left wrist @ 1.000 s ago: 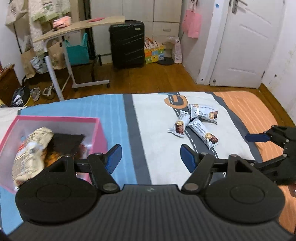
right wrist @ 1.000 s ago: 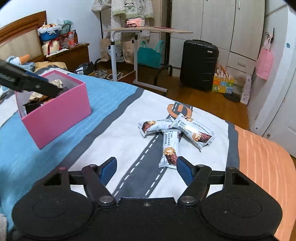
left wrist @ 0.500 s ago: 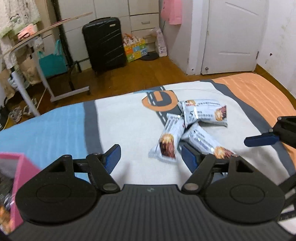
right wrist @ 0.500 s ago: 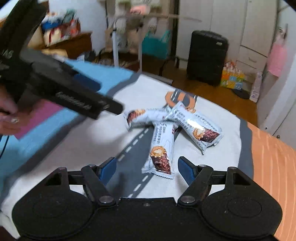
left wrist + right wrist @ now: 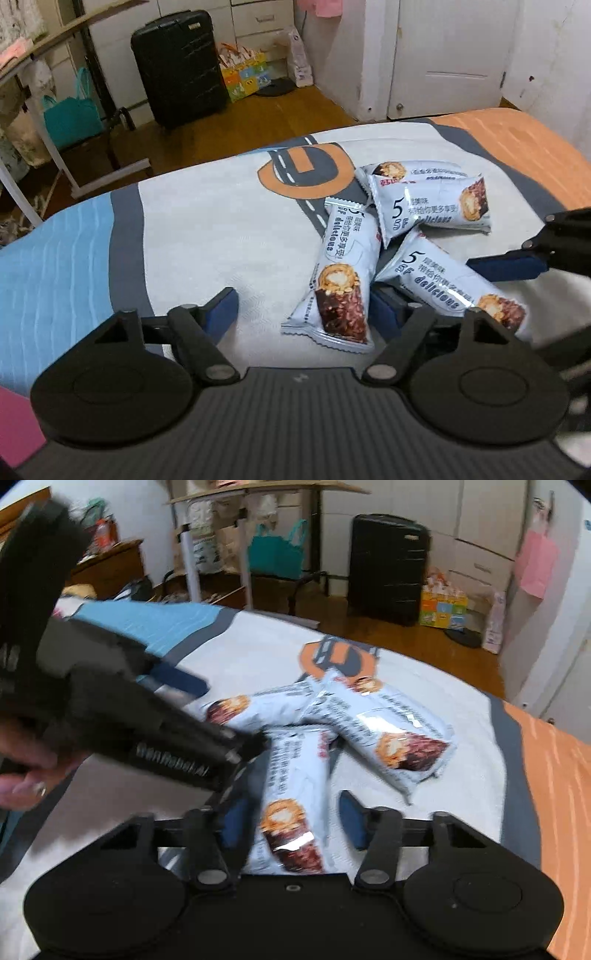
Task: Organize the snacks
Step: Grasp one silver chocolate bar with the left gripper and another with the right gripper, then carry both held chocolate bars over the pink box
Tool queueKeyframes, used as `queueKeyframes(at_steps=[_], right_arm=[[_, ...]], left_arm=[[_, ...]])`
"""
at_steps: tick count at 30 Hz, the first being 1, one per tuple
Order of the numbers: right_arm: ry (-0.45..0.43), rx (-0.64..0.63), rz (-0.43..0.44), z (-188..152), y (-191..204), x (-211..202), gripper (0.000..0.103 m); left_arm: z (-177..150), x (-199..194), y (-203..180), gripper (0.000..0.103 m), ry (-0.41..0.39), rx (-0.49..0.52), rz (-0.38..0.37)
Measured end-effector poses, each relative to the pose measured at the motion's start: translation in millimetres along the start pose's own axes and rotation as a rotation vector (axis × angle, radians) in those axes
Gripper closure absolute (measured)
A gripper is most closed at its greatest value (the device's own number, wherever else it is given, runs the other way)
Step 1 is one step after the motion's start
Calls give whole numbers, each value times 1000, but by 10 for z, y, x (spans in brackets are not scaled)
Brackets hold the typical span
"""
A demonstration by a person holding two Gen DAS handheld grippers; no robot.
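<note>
Three white snack bars lie in a loose, overlapping pile on a bed (image 5: 229,229) whose cover carries a road print with blue, white, grey and orange bands. In the left wrist view, the left tool (image 5: 301,306) stands open just above the cover, its blue pads wide apart; the near snack bar (image 5: 341,284) lies between them, close to the right-hand pad, and neither pad presses on it. A second snack bar (image 5: 430,210) lies crosswise on top of the pile, and a third snack bar (image 5: 443,286) slants toward the right. In the right wrist view, the right tool (image 5: 291,821) has one snack bar between its blue pads; its jaws have just been closing, the left pad sits beside the wrapper and a gap shows at the right pad, so it has no firm hold. This view is blurred. The left tool's black body crosses its left half, held by a hand (image 5: 26,775). Beyond the bed are a black suitcase (image 5: 179,66), a rolling table (image 5: 266,491) and a white door (image 5: 454,55). A pink box corner (image 5: 16,424) shows at the lower left.
</note>
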State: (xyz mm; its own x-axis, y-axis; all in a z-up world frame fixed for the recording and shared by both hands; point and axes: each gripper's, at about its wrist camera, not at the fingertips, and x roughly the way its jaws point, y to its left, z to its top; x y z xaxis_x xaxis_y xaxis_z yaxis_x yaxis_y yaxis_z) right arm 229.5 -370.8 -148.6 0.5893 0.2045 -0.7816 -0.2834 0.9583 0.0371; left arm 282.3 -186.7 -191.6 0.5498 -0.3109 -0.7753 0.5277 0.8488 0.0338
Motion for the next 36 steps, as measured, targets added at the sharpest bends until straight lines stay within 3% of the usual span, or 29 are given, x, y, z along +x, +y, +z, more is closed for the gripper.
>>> queueKeyframes(at_steps=[2,3,6,9,11,14,16,17,21,36], right_arm=[[-7,19,-9,-23,-33,-17,67],[-8,27,-19,-44,-41,-35,68],[-14,35,-40,-95,-32,-62,68],[-21,30,-61,-106,-7,-26,67],[-30,9,-80,-114,31,-28,71],[-44,14,-104,-132,78,-82,74],[-53,16,-114,-150,113,-136,74],[-54,18,-113,-161,129,-162,74],[-51,50,-128,-184,149,-265,74],[-38,109,-103,-141,252,-745,74]], left_arm=[[0,-24,28,46,-6,-25,11],[10,-30,47,49,-5,-34,20],[54,-12,100,50,6,-53,11],[75,42,20,45,-3,22,30],[80,51,-35,48,-24,55,46],[78,4,-54,62,-30,40,57],[70,-61,-44,66,-31,20,52],[57,-94,-43,81,-32,15,49],[-18,-250,-32,83,-32,8,60],[-182,-941,182,85,22,-138,-57]])
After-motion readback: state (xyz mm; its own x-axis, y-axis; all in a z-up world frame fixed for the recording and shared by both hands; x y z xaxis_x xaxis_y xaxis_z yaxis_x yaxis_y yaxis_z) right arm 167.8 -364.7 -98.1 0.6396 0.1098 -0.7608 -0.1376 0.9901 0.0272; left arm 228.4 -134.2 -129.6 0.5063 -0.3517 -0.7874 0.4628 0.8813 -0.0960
